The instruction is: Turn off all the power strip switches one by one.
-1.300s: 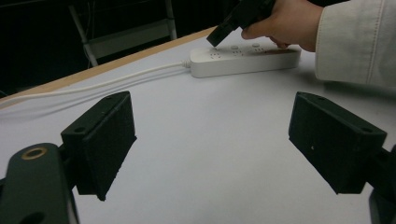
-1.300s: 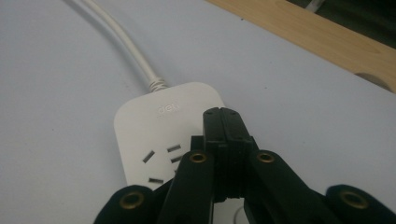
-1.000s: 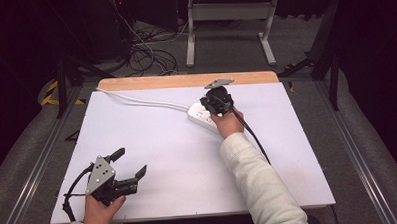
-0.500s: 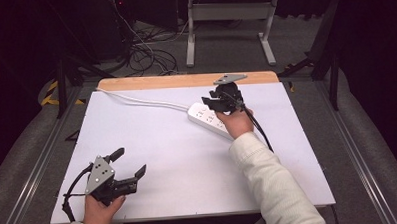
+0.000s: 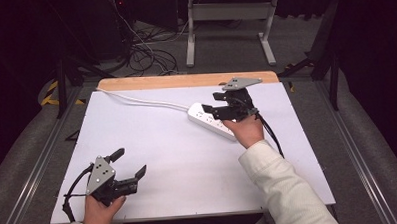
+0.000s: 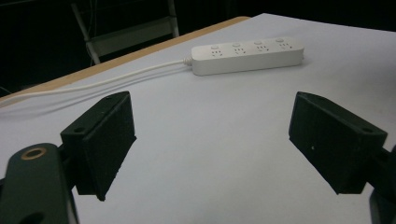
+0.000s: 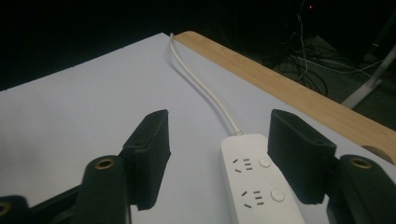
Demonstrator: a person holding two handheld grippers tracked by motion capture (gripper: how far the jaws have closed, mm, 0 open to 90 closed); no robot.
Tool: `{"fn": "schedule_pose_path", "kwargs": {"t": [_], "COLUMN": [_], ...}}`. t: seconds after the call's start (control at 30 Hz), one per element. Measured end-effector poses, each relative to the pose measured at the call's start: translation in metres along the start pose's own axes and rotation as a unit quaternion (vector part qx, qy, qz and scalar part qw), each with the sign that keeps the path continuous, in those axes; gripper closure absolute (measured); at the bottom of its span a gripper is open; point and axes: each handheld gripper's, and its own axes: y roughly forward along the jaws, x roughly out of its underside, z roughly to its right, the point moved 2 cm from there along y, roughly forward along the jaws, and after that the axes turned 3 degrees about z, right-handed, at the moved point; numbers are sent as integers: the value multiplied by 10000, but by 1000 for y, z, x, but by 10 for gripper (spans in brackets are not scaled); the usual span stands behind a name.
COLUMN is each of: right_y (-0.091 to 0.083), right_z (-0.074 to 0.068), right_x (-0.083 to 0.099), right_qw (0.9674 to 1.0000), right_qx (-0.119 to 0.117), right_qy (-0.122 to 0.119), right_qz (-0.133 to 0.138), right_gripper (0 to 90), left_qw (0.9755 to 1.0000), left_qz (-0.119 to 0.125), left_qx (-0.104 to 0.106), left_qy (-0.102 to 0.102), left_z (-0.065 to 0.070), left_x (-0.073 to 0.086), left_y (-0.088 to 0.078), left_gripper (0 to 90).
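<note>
Table [image 5: 153, 158]: flat white matte sheet with a bare pale wood strip [image 5: 150, 82] along the far edge. Beyond it a dim room with grey floor, a tangle of dark cables [image 5: 149, 58] and a pale metal stand [image 5: 228, 31]. Metal rails run down both sides of the table.

Power strip [image 5: 212, 121]: long white plastic bar with rounded corners and a smooth surface (four socket sets, each with a round button, countable in the left gripper view). Its white cord [image 5: 146, 101] curves off to the far left corner of the table. The strip lies flat on the white sheet, right of centre toward the far side.

Right gripper [image 5: 217, 111]: black, blocky jaws, grey three-cornered plate on top. It hangs over the strip's near end; the jaws have just been opening and now stand apart, one over the bare sheet and one over the strip's button side, nothing pinched.

Left gripper [image 5: 130, 164]: near left corner, jaws spread wide over bare sheet, well apart from the strip.
</note>
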Motion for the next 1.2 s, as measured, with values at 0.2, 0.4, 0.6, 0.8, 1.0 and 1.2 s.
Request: {"fn": "schedule_pose_path", "kwargs": {"t": [0.2, 0.4, 0.6, 0.8, 1.0, 1.2], "right_y": [-20, -41, -63, -79, -88, -90], "right_z": [-5, -9, -17, -26, -27, -34], "right_x": [13, 32, 50, 74, 114, 150], "right_qw": [9997, 9992, 9985, 9973, 9974, 9983], "right_qx": [-151, -241, -273, -378, -463, -558], "right_qy": [-47, -51, -66, -197, -123, -67], "right_qz": [166, 315, 468, 598, 543, 157], "right_gripper": [304, 203, 125, 72, 39, 20], "left_qw": [10000, 10000, 10000, 10000, 10000, 9997], "left_qz": [18, 17, 20, -5, -10, -63], "left_qx": [-13, -10, -9, -37, -35, -22], "left_qy": [6, -26, -65, -11, 40, 235], "left_z": [0, 1, 1, 2, 4, 5], "left_x": [-1, -1, -1, 1, 2, 3], "left_y": [-1, -3, -5, -10, -13, -15], "left_gripper": [148, 143, 142, 140, 135, 135]}}
